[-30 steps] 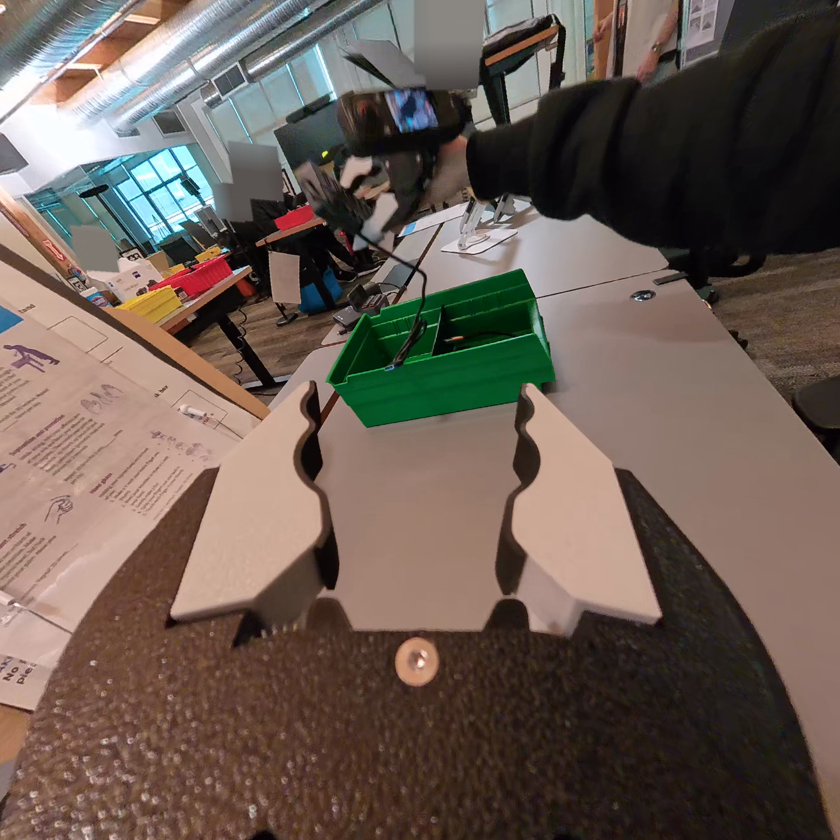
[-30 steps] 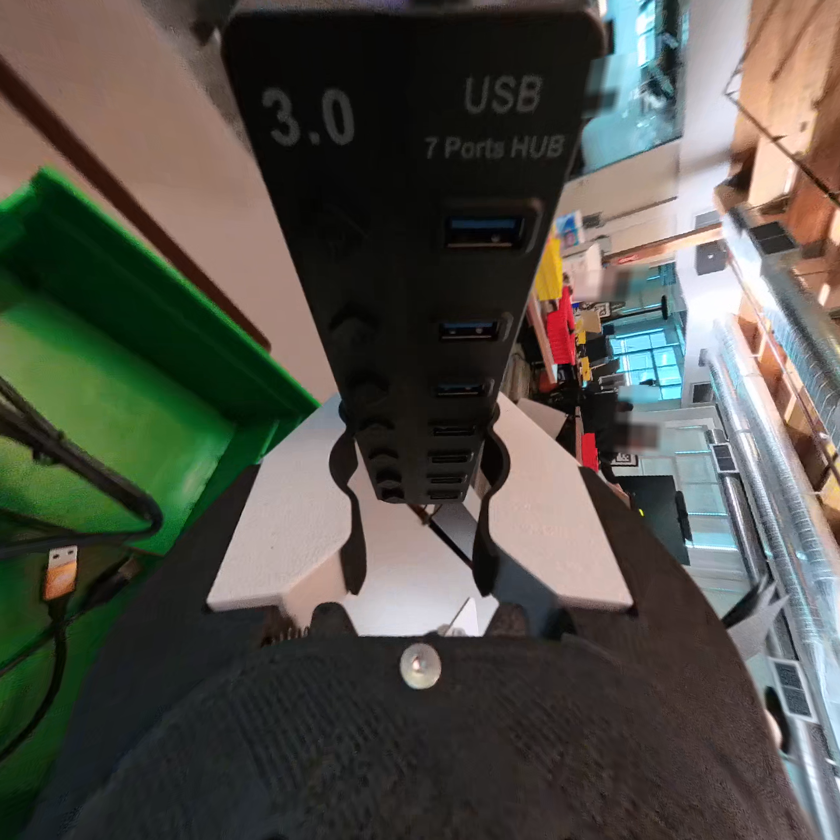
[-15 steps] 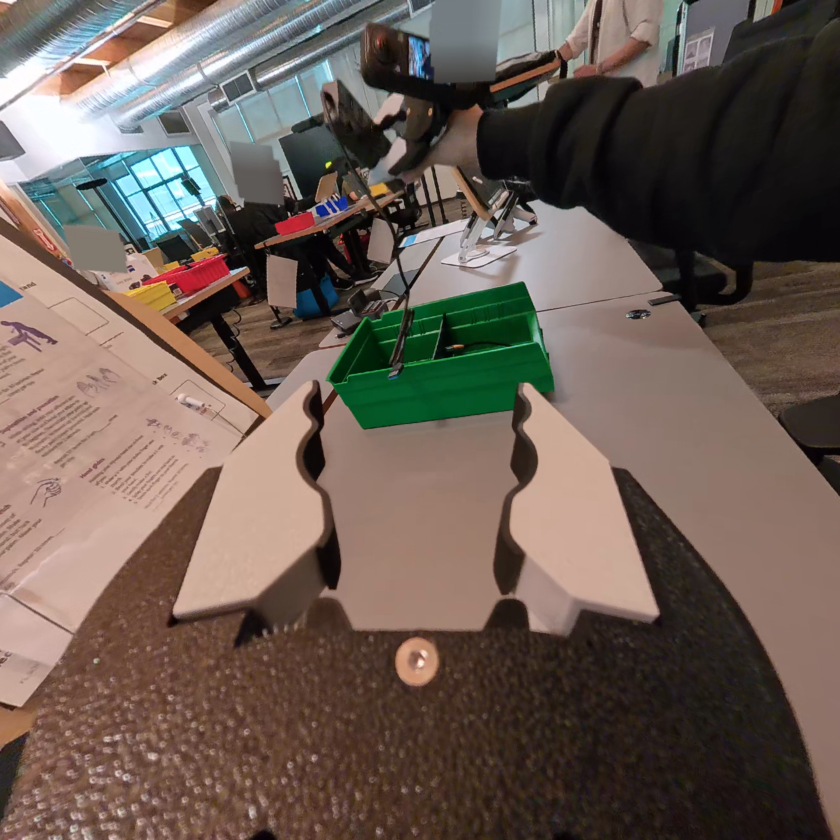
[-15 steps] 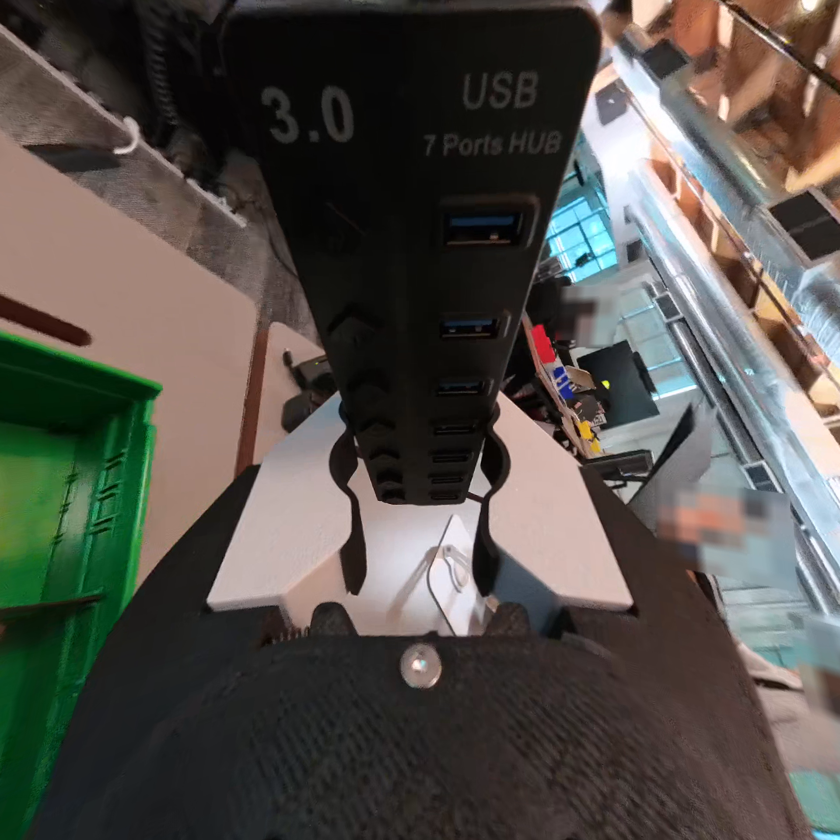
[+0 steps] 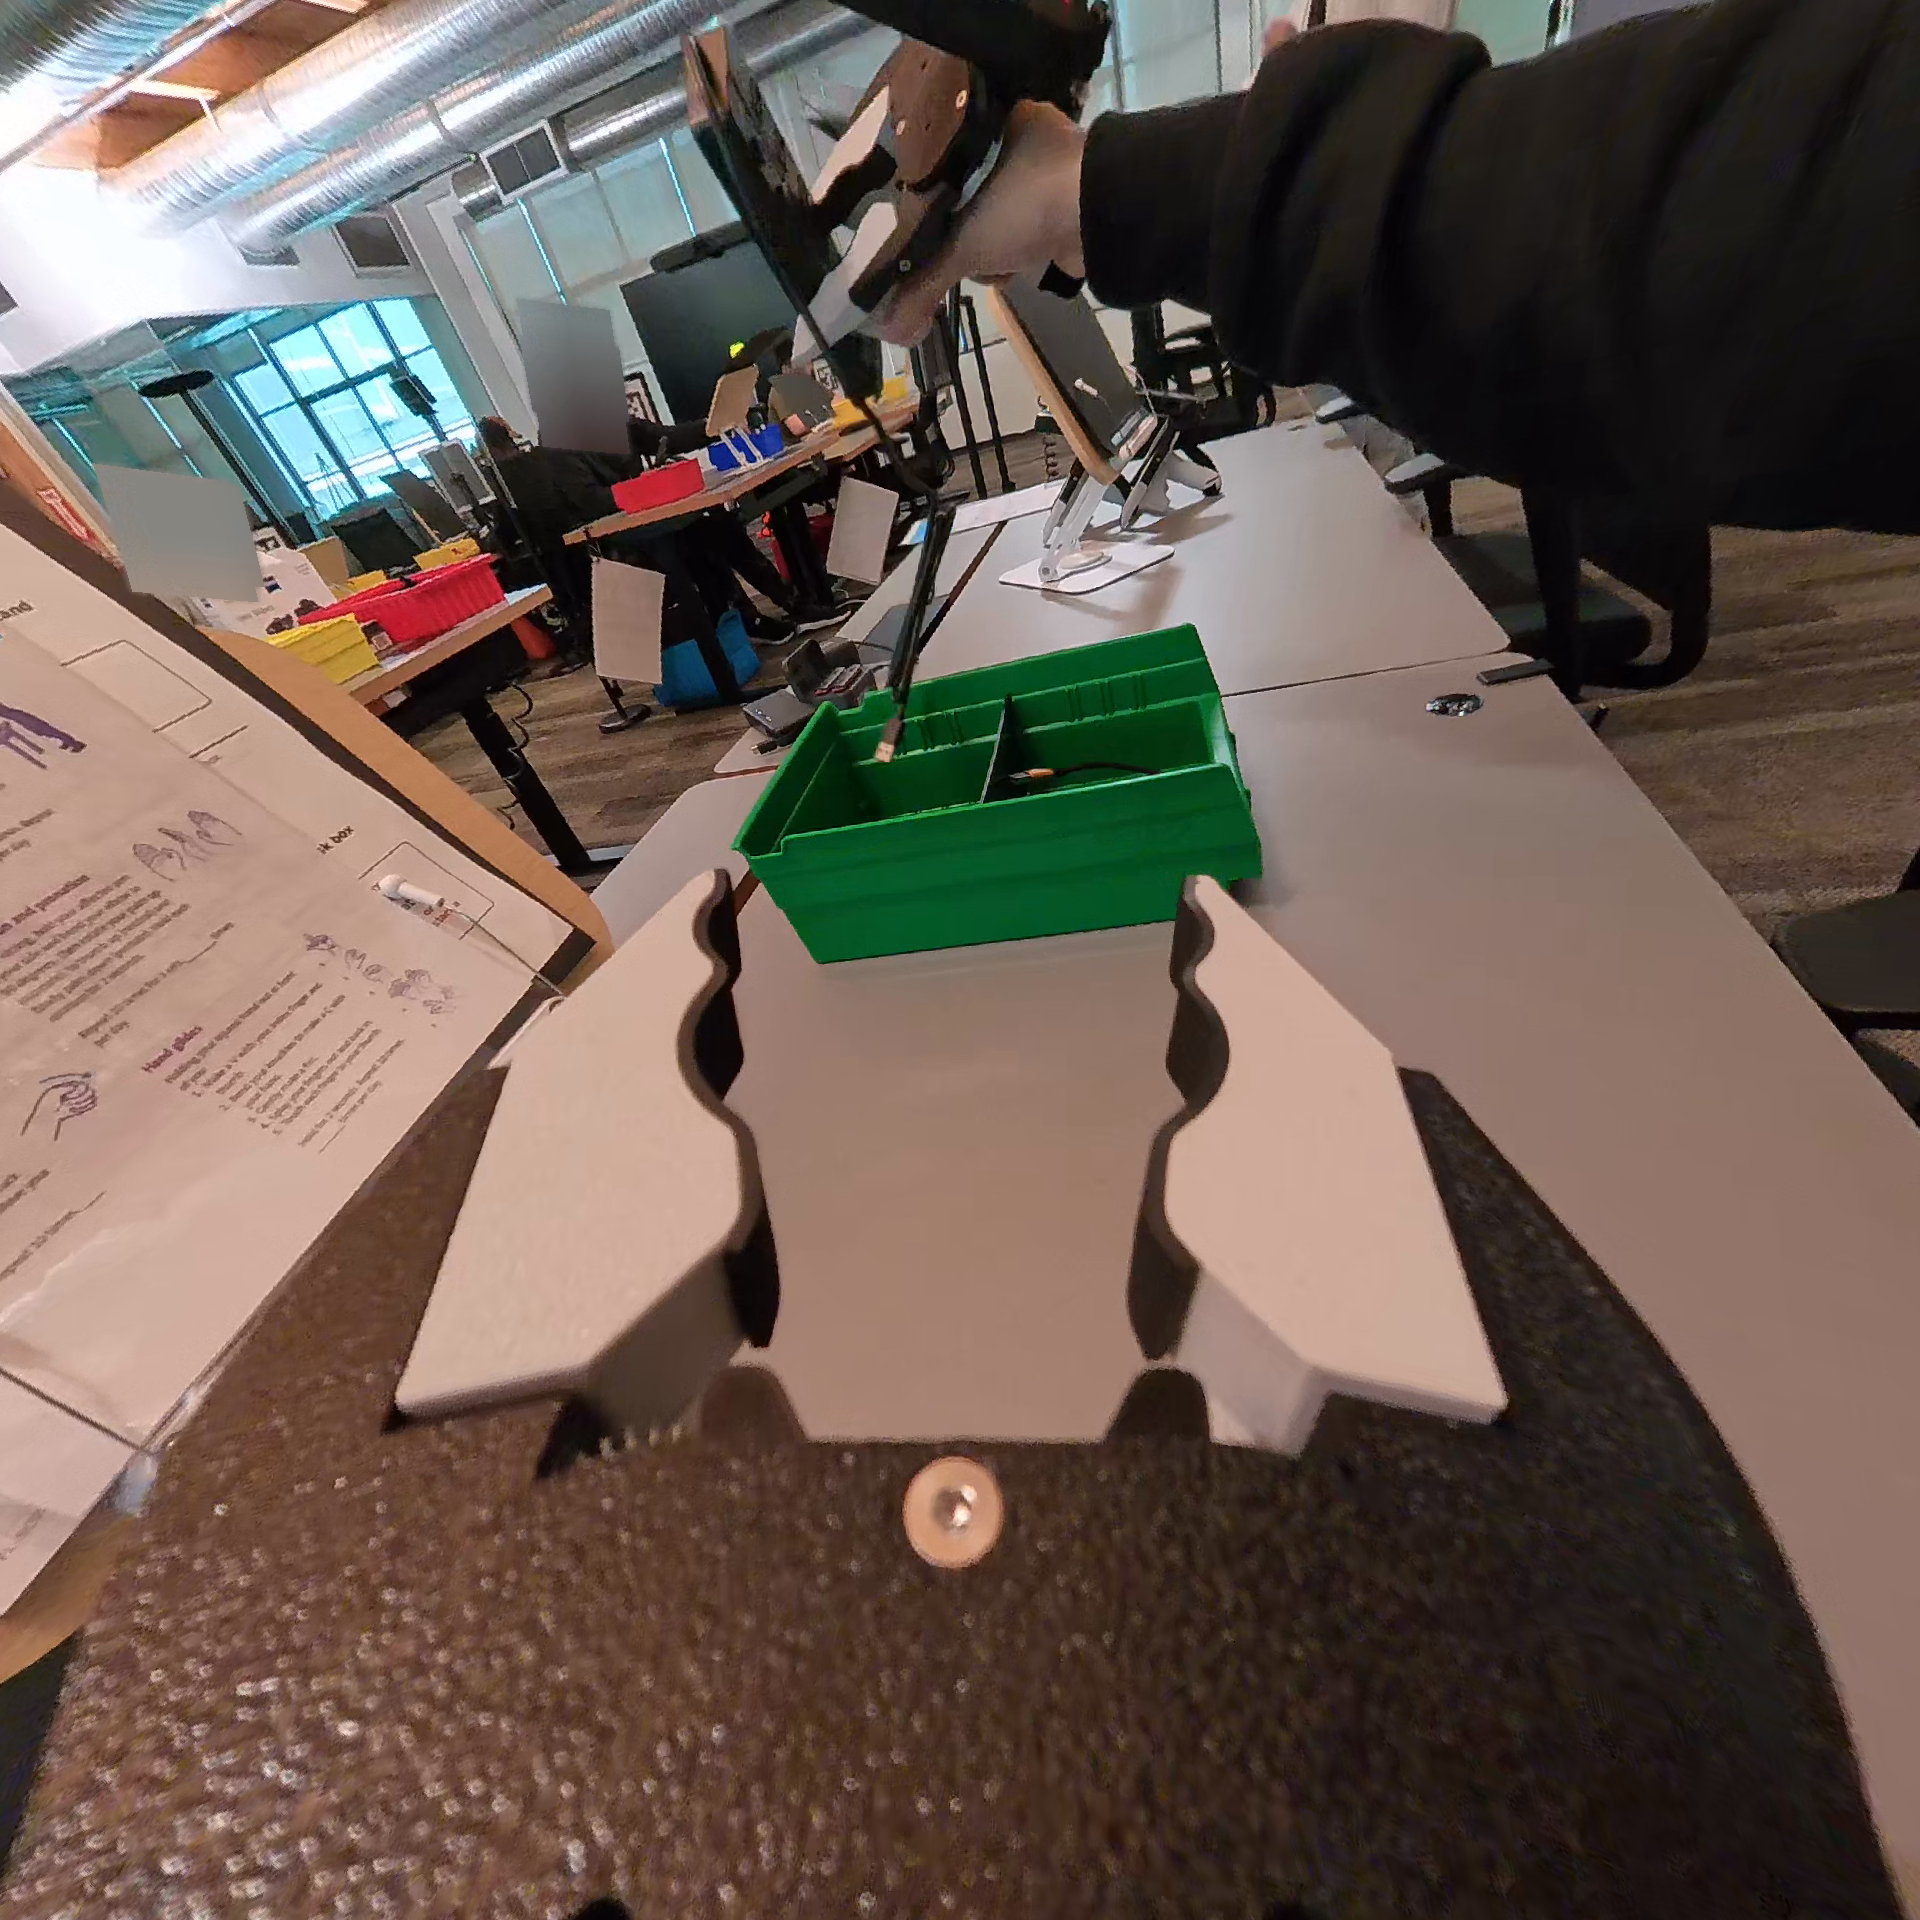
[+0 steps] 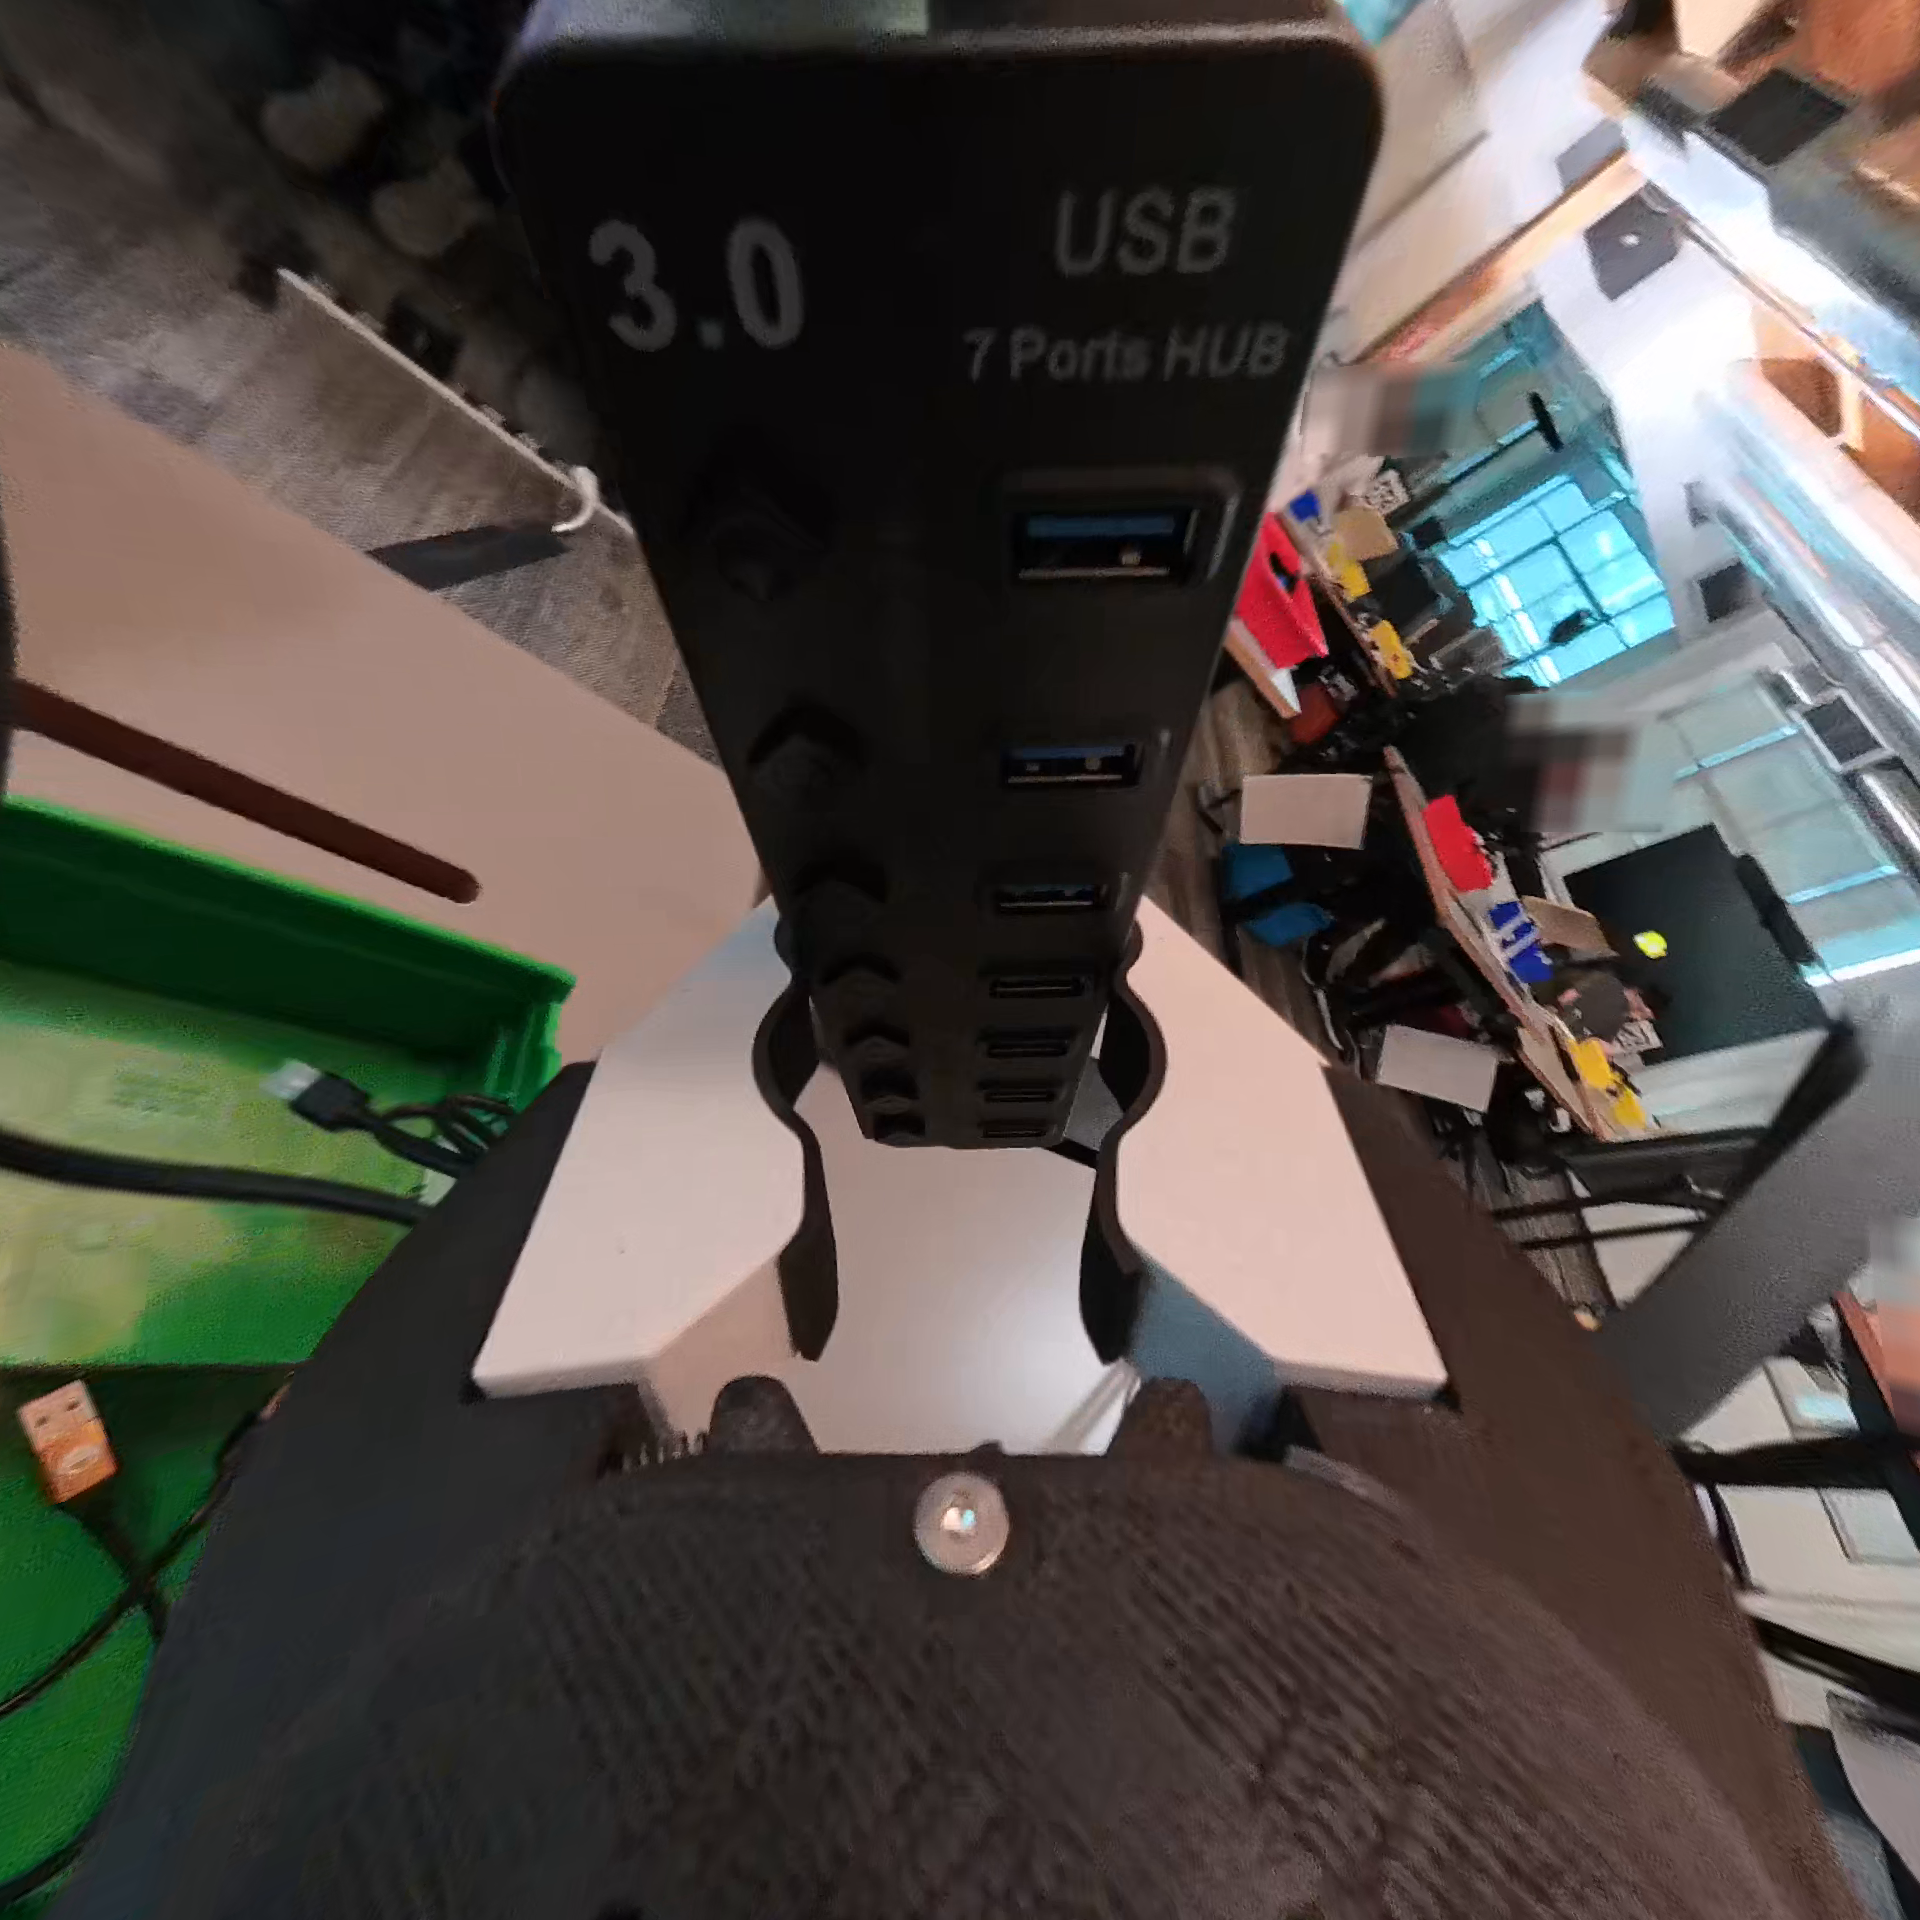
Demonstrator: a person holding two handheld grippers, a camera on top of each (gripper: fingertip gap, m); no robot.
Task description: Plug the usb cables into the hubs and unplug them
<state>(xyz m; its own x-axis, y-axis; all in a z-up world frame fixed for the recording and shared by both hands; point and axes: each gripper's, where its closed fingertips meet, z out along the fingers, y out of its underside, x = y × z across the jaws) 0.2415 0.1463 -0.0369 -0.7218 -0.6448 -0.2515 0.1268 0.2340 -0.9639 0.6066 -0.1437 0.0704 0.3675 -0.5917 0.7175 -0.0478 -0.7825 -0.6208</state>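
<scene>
aloft, right gripper (image 6: 956,1049) clamping black hub (image 6: 935,582), left gripper (image 5: 956,1049) spread empty

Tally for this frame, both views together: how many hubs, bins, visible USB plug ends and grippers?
Black flat USB hub: 1
Green plastic divided bin: 1
USB plug ends: 2, the orange plug and the silver-tipped black plug
Grippers: 2, the left gripper with fingers apart and the right gripper clamping the hub
Total: 6
</scene>
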